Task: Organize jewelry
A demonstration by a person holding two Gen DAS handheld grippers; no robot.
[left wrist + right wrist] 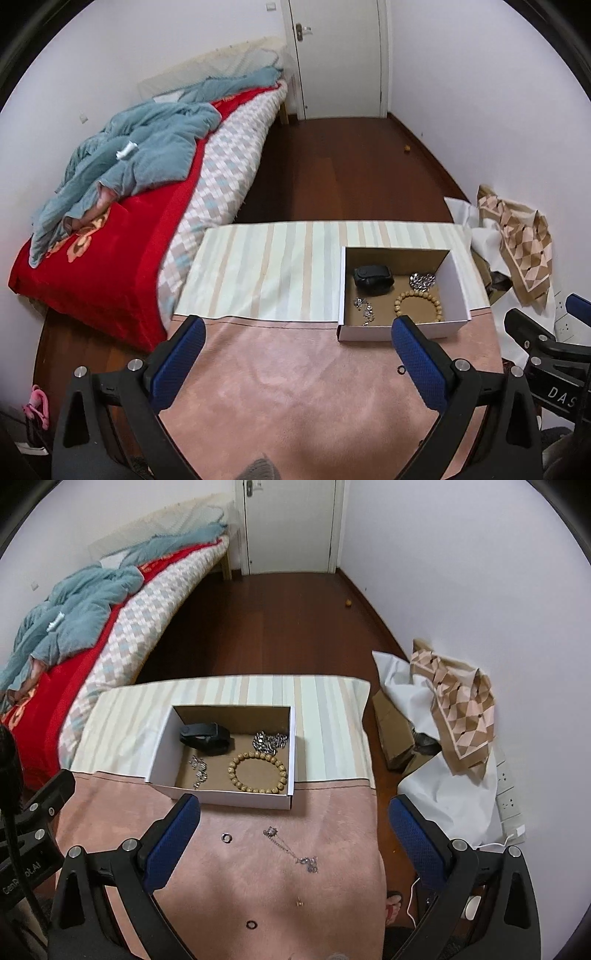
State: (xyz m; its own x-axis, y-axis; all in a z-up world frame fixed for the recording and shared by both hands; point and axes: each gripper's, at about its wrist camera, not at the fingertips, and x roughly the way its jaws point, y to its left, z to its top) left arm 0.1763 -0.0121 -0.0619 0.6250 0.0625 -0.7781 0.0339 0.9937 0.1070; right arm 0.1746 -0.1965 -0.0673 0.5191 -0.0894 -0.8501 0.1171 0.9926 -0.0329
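Observation:
An open white cardboard box (221,795) (406,330) stands on the table. It holds a black band (205,736), a wooden bead bracelet (257,772), a silver chain pile (267,743) and a small silver chain (197,770). On the pink cloth (258,886) in front of it lie a silver ring (226,837), a thin silver necklace (291,851), a black ring (250,924) and a tiny stud (299,902). My right gripper (295,812) is open and empty above the loose pieces. My left gripper (299,328) is open and empty, left of the box.
A striped cloth (273,266) covers the table's far half. A bed (122,229) with a red cover lies to the left. Bags and a patterned scarf (458,709) lie on the floor at the right by the wall. A small ring (400,369) lies by my left gripper's right finger.

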